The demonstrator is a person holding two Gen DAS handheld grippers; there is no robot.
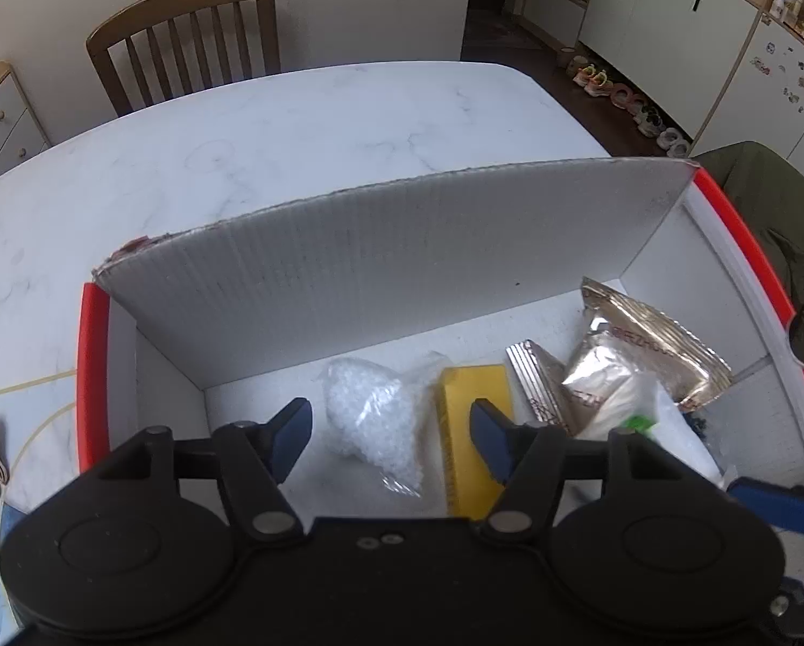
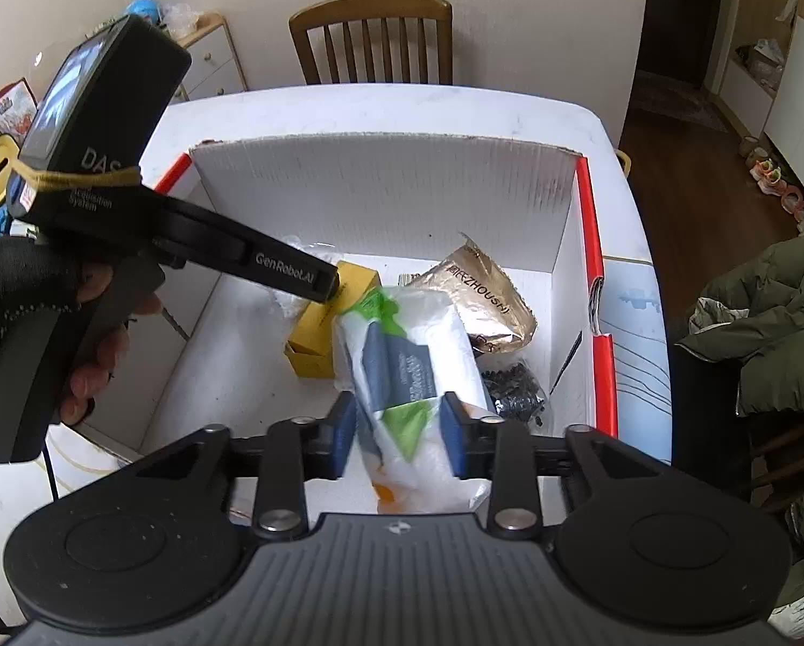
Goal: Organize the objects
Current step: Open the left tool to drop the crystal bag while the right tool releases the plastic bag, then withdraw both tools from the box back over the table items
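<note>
A: Your right gripper (image 2: 399, 436) is clamped on the white pack (image 2: 407, 377), a soft wrapper with green and grey print, and it hangs over the open box (image 2: 380, 199), near its front edge.

B: Which way does the pack run?

A: Its long axis points away from you, along the fingers, toward the back wall. The far end is just above the yellow carton (image 2: 321, 334) and beside the gold pouch (image 2: 482, 296).

B: And your left gripper (image 1: 391, 433)?

A: Spread wide and holding nothing (both blue pads show bare). It is tilted down into the box's left half, with the clear bag (image 1: 369, 414) of pellets between and just beyond its fingers. In the right wrist view your gloved hand (image 2: 30, 312) holds it by the handle, reaching in from the left, tip near the carton.

B: So which gripper makes the next move?

A: The right, I'd judge. It has the pack, and bare floor lies below and in front of it, between carton and dark bag (image 2: 515, 385). Lower it straight down; the left tip sits close, so you may want to draw it aside first.
</note>
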